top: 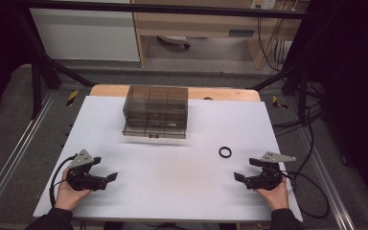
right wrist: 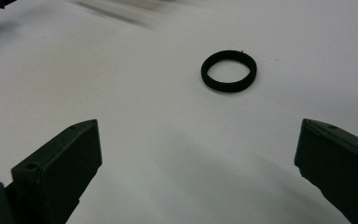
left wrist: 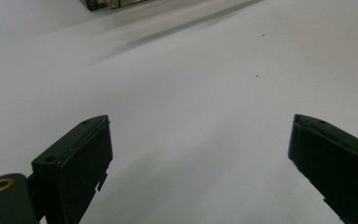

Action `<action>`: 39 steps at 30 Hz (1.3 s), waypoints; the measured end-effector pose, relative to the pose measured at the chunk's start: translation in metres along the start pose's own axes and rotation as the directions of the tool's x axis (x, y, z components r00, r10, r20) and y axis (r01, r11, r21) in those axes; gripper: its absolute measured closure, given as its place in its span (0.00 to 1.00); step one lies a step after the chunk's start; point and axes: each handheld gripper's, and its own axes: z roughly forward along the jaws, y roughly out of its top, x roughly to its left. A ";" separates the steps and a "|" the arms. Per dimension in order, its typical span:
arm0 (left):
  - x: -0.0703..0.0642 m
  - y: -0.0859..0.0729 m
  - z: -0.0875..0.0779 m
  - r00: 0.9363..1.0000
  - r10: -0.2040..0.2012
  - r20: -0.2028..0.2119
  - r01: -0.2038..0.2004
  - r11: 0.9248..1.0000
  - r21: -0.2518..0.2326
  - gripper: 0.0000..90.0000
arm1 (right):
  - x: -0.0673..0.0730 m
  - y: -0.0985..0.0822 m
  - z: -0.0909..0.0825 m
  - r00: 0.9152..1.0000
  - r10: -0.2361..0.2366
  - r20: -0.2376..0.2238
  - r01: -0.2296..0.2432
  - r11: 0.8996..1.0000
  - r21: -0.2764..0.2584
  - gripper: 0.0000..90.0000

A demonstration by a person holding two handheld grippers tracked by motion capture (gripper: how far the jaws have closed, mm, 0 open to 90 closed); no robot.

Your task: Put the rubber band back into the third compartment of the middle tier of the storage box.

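White table (top: 172, 182), black ring (top: 225, 152) lying flat

Black ring (top: 225, 152) on white table (top: 172, 187), smoky grey-brown translucent box (top: 156, 111)

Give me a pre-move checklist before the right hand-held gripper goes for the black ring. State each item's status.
1. Right hand-held gripper open and empty: ok, jaws stand wide apart.
2. Ring lying flat on the table, free of other things: ok.
3. Path from right gripper to ring unobstructed: ok, just bare white surface between them.
4. Left hand-held gripper out of the way: ok, open and empty near the table's left front.
5. Box apart from the ring: ok, it stands toward the far edge.
6. Box open to take the ring: cannot tell.
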 end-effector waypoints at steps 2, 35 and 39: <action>0.000 -0.001 0.000 1.000 -0.006 0.000 0.006 1.000 -0.001 0.07 | 0.000 0.000 0.000 1.000 -0.001 0.001 0.001 1.000 0.001 0.01; 0.003 -0.002 -0.001 1.000 -0.018 -0.003 0.018 1.000 -0.009 0.07 | 0.002 0.010 0.006 0.999 -0.013 0.046 0.012 1.000 0.021 0.01; 0.004 -0.002 -0.002 1.000 -0.021 -0.006 0.021 1.000 -0.009 0.07 | 0.001 0.012 0.007 0.998 -0.014 0.053 0.013 1.000 0.018 0.01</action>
